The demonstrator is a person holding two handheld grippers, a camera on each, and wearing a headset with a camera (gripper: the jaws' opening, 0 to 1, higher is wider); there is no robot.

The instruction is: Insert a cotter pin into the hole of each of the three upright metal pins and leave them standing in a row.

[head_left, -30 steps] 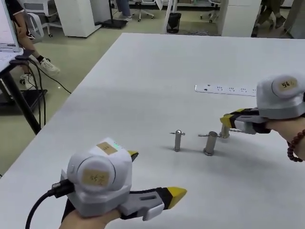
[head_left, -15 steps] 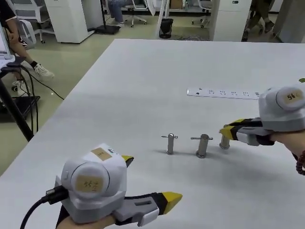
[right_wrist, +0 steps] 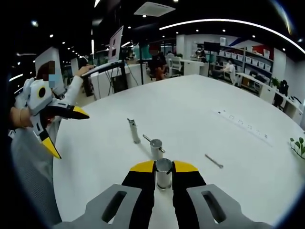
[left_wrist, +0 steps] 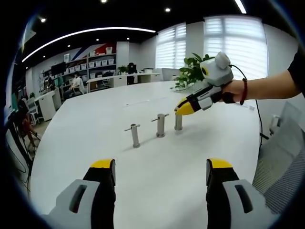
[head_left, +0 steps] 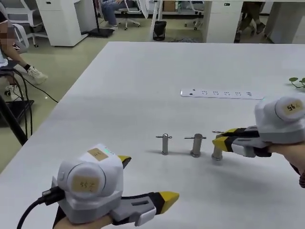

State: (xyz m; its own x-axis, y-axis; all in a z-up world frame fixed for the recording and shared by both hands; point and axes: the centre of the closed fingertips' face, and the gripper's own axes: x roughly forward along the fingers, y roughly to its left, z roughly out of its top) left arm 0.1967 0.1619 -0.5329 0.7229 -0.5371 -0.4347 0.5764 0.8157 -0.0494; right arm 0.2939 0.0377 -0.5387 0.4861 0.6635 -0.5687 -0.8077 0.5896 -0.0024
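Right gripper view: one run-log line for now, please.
right claw: shut on third pin, uncottered | loose cotter pin: on table | middle pin, end pin: cottered | left claw: open, empty

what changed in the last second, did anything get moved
The right gripper, shut on the third metal pin, has slid it nearer the person, from behind the row to about level with it. The first pin and second pin stand where they were, and the left gripper stays open and idle.

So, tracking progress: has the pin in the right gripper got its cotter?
No: held pin is bare; a cotter pin lies loose beside.
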